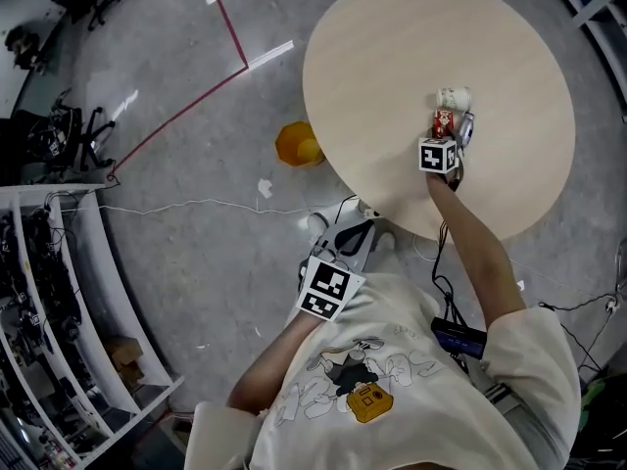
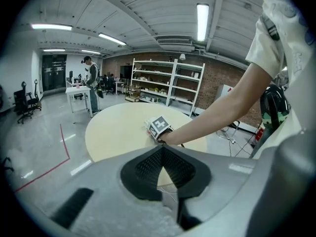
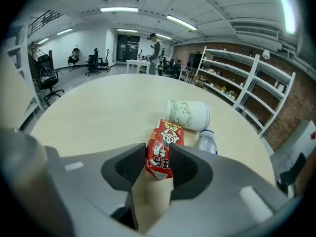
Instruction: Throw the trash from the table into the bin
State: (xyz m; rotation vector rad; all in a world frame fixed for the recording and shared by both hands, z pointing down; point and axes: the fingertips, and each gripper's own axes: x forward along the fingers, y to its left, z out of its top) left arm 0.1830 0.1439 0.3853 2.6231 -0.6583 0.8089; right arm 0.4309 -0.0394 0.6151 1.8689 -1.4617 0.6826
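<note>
Red packet [image 3: 168, 137] on table [image 3: 98, 107], beside toppled paper cup [image 3: 190, 115] and bottle [image 3: 207, 142], is clamped by right gripper [image 3: 159, 157] for lift-off (bin run pending); left gripper [image 2: 163, 154] is held closed, empty, out of the way.

floor: red tape line [image 1: 176, 122], white cable [image 1: 196, 202] | background: white shelving [image 2: 165, 83], office chairs [image 3: 94, 63], standing person [image 2: 92, 85]
</note>
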